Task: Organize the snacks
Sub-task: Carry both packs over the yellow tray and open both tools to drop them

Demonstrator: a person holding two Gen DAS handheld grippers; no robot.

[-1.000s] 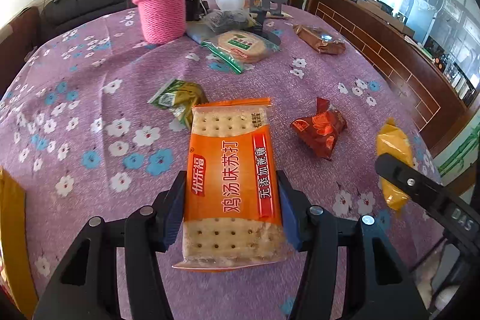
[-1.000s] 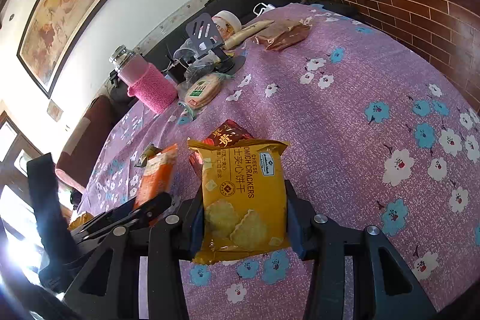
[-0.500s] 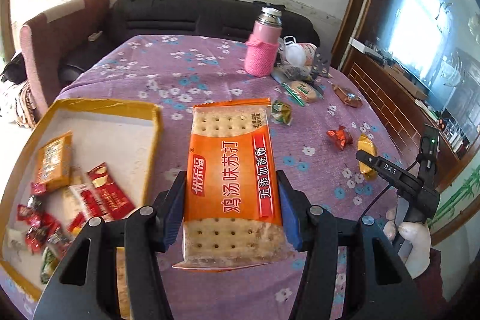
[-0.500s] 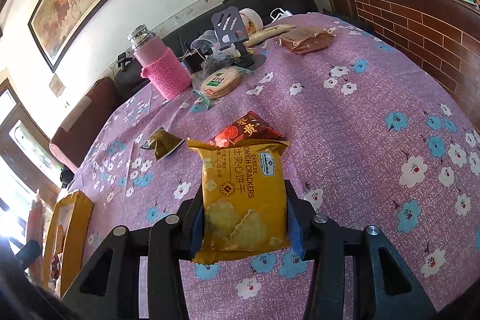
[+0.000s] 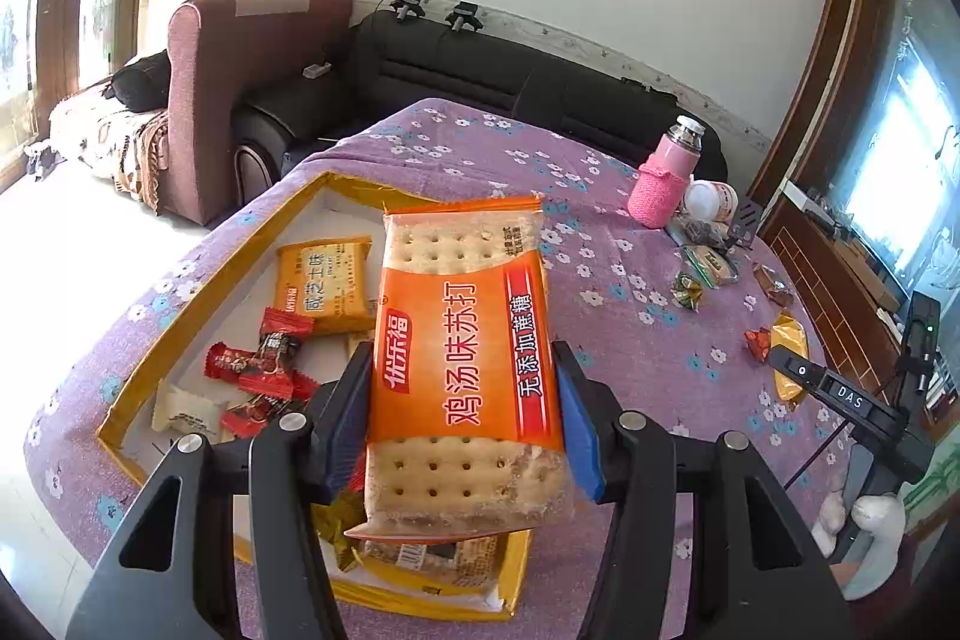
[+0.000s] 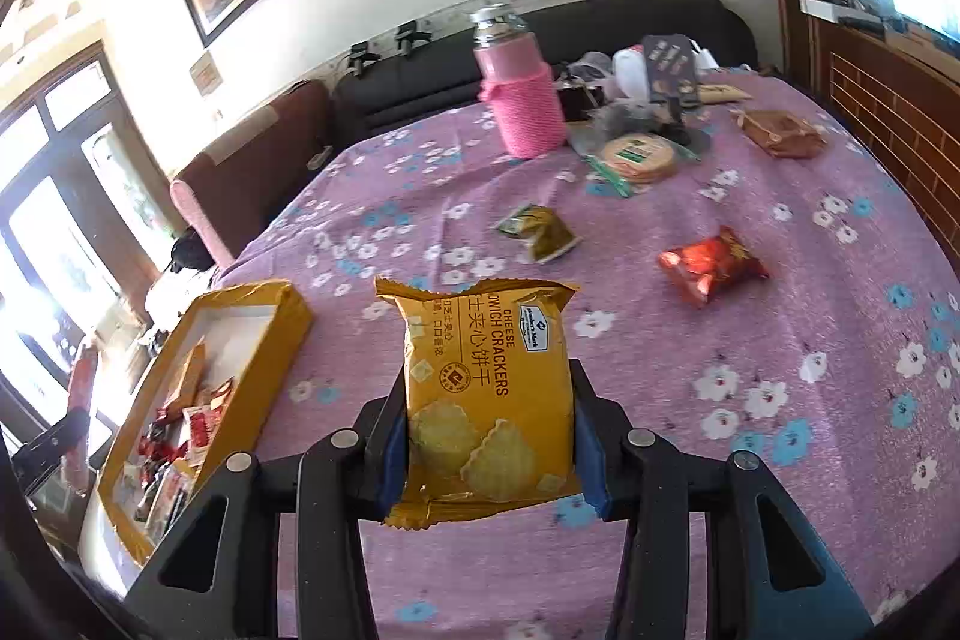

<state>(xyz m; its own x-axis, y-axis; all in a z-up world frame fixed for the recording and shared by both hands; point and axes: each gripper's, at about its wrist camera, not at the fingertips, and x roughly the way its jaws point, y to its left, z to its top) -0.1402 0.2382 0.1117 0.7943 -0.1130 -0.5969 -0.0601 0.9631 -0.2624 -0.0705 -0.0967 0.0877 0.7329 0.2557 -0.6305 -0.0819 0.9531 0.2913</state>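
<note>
Both tools are swung over toward the yellow tray since a second ago | left tool clamped on orange soda-cracker pack, held right above tray, long axis pointing away | right tool clamped on cheese-cracker pack, tray off to its left, so left is nearer

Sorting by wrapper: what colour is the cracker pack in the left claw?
Orange, with clear ends showing the crackers: the cracker pack, clearest in the left wrist view.

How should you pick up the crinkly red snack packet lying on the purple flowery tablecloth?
Grip the crinkly red snack packet across its puffy middle, coming down from above. It lies flat on the purple flowery tablecloth with clear cloth around it, and its crimped ends look thin and slippery.
</note>
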